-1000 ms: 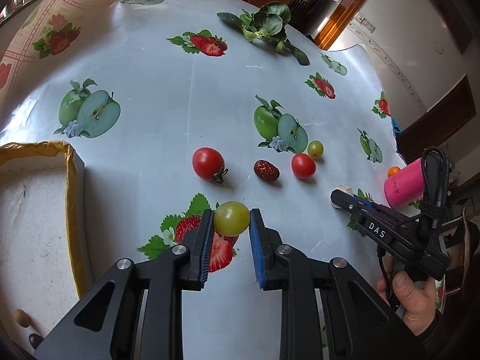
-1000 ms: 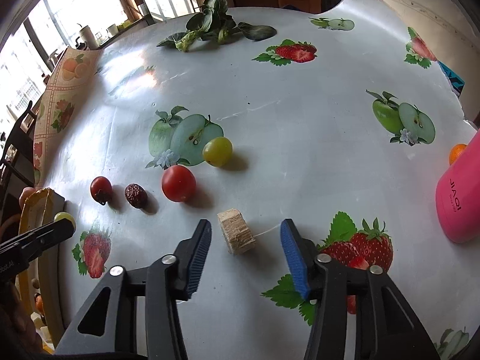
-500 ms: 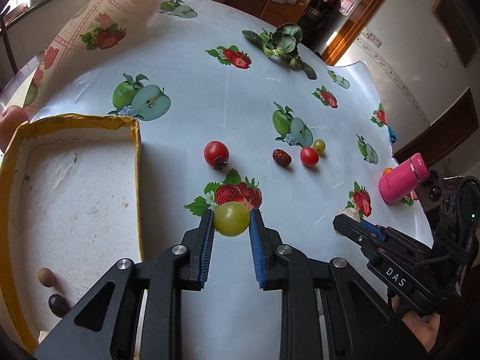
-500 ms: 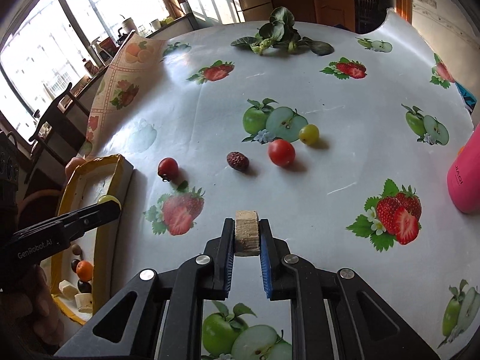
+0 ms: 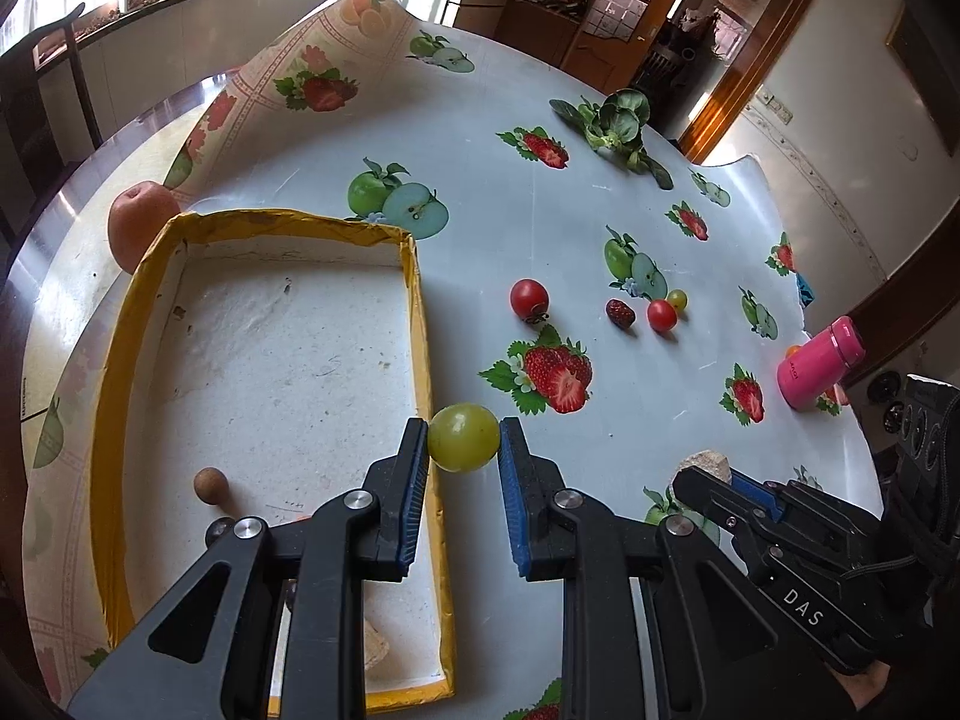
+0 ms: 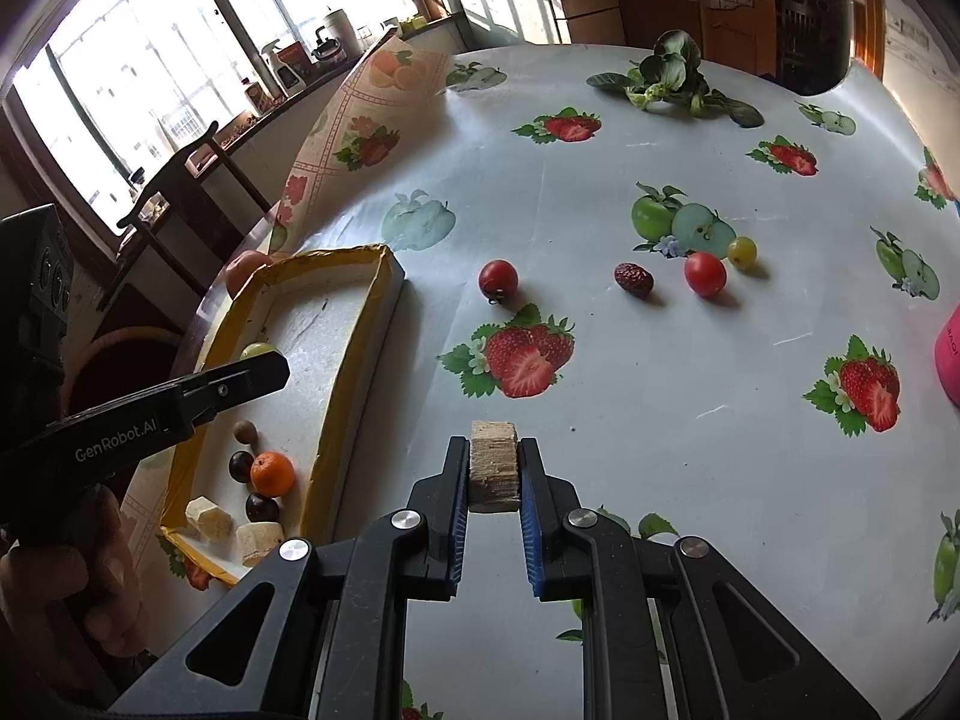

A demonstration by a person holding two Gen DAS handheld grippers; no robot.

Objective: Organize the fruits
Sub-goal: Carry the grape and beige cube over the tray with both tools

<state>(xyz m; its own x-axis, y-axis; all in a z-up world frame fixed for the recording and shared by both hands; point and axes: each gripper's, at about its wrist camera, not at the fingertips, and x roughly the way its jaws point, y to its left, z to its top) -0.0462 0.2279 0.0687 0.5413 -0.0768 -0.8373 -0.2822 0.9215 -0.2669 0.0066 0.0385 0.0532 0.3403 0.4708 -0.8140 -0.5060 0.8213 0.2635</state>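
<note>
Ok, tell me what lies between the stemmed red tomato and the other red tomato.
A dark red date lies between stemmed tomato and other tomato, in both views.

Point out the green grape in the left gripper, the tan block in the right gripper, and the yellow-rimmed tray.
green grape [image 5: 463, 438], left wrist view, centre of its skin.
tan block [image 6: 493, 465], right wrist view, its front face.
yellow-rimmed tray [image 5: 420, 324], left wrist view, right rim.
</note>
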